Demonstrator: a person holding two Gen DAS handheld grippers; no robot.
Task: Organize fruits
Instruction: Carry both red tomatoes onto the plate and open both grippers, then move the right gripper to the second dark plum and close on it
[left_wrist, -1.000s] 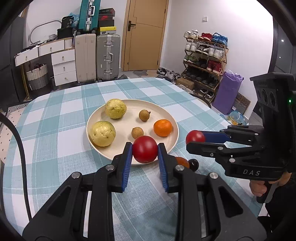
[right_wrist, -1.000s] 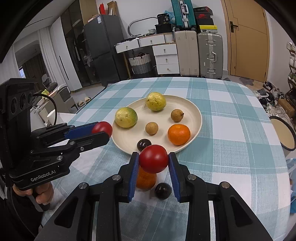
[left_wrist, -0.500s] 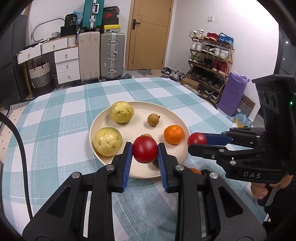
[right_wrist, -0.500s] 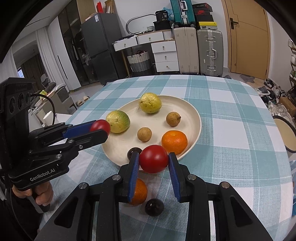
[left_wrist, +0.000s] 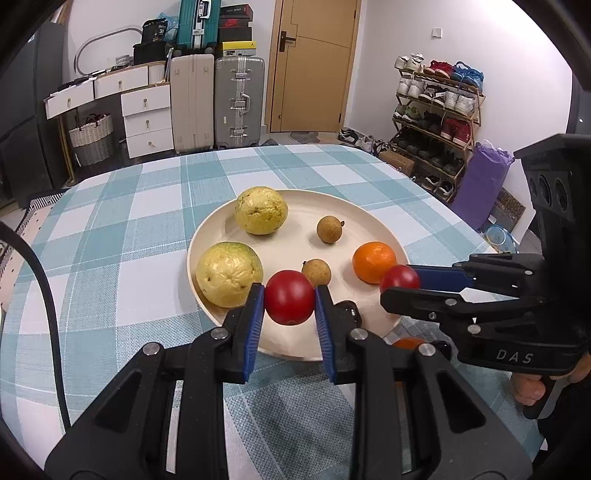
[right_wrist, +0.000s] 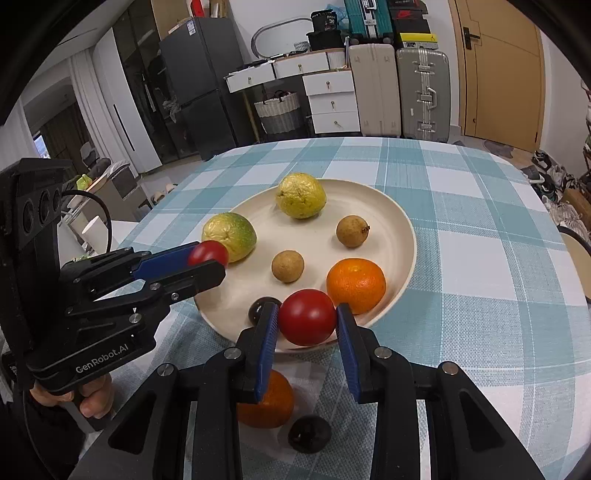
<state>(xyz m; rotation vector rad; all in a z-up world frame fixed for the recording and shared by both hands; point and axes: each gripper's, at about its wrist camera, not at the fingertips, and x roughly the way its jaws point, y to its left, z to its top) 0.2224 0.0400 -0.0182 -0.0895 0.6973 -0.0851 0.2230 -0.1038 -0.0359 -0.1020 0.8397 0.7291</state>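
Grippers have both advanced over the plate (left_wrist: 207, 240): left gripper (left_wrist: 289, 297) and right gripper (right_wrist: 306, 317) each clamp a red tomato, ready for release.

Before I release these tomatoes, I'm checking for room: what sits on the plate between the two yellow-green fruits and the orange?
Two small brown longans on the plate, in the right wrist view.

Below the right tongs (right_wrist: 307, 326), an orange (right_wrist: 271, 400) on the tabletop (right_wrist: 480, 280) is half hidden by their left finger. A dark fruit (right_wrist: 260, 308) hides behind the same pad.
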